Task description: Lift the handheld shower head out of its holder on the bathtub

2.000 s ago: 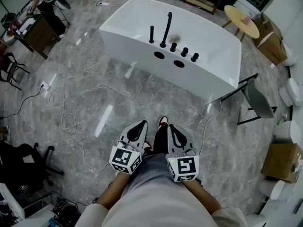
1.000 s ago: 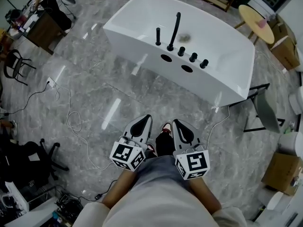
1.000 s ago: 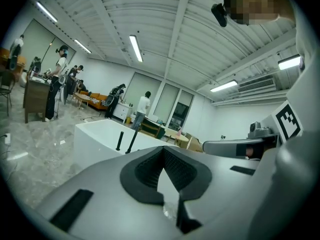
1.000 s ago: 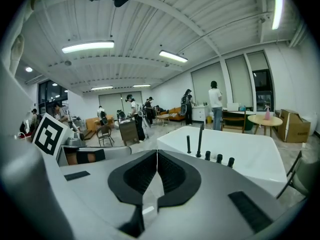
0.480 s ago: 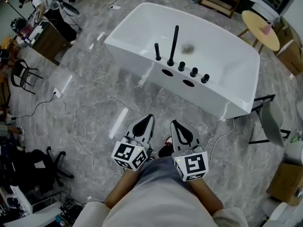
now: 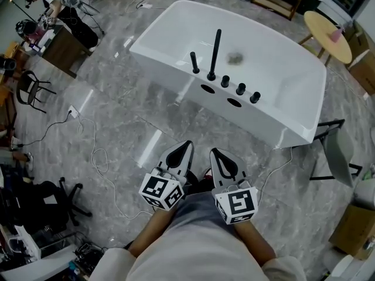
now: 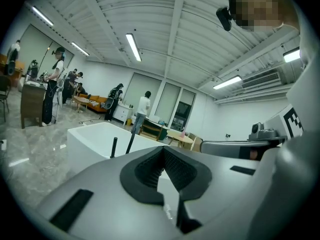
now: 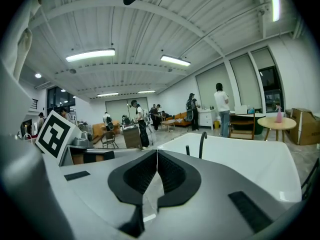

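Note:
The white bathtub [image 6: 293, 107] stands on the grey marble floor ahead of me. On its near rim a short black handheld shower head [image 6: 194, 62] stands upright in its holder, beside a tall black spout [image 6: 215, 54] and three black knobs [image 6: 240, 89]. My left gripper [image 6: 186, 145] and right gripper [image 6: 214, 152] are held side by side close to my body, both shut and empty, well short of the tub. The shower head [image 7: 113, 147] shows small past the left gripper [image 7: 162, 148]. Beyond the right gripper [image 8: 157, 151] the shower head [image 8: 188, 150] and spout [image 8: 202, 144] appear.
Cables [image 6: 96, 157] trail over the floor at the left. A black-framed chair [image 6: 334, 151] stands by the tub's right end and an office chair [image 6: 44, 206] at the lower left. A round wooden table [image 6: 328, 34] and people at a desk [image 6: 58, 10] are further off.
The bathtub has come nearer and sits lower in the head view as I walk toward it. Both grippers keep their place in front of me, still shut.

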The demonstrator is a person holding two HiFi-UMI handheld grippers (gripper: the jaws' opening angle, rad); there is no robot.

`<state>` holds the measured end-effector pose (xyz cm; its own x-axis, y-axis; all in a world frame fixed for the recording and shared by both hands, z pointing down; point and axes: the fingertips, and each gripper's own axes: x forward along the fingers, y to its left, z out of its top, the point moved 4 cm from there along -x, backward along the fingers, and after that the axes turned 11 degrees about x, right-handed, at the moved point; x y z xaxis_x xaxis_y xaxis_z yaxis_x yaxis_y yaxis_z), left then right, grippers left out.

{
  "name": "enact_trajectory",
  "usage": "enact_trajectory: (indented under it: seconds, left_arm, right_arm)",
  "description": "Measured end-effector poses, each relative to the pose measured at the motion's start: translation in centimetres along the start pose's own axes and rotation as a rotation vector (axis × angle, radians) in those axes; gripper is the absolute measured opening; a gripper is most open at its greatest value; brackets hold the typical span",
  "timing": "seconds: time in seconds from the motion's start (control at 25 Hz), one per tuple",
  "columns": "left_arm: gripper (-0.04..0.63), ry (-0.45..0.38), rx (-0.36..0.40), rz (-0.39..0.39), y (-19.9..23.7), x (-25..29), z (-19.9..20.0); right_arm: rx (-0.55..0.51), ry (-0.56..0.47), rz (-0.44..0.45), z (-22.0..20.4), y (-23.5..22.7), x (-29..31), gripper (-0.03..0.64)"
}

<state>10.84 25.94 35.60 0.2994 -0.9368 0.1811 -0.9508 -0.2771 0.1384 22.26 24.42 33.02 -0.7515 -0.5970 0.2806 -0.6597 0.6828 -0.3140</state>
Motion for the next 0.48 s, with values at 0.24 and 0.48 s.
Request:
enact_trajectory:
  seconds: [0.24,0.48]
  left_arm:
    - [0.005,0.028,-0.037,0.005,0.2,0.7,-1.2]
    - [0.005,0.04,-0.052,-0.031,1.3,2.4,-1.3]
  right_arm:
    - [0.008,0.049,-0.001,-0.7,-1.0,0.7,0.02]
    - [0.012,0.064,-0.036,-0.1,-2.2,2.4,0.02]
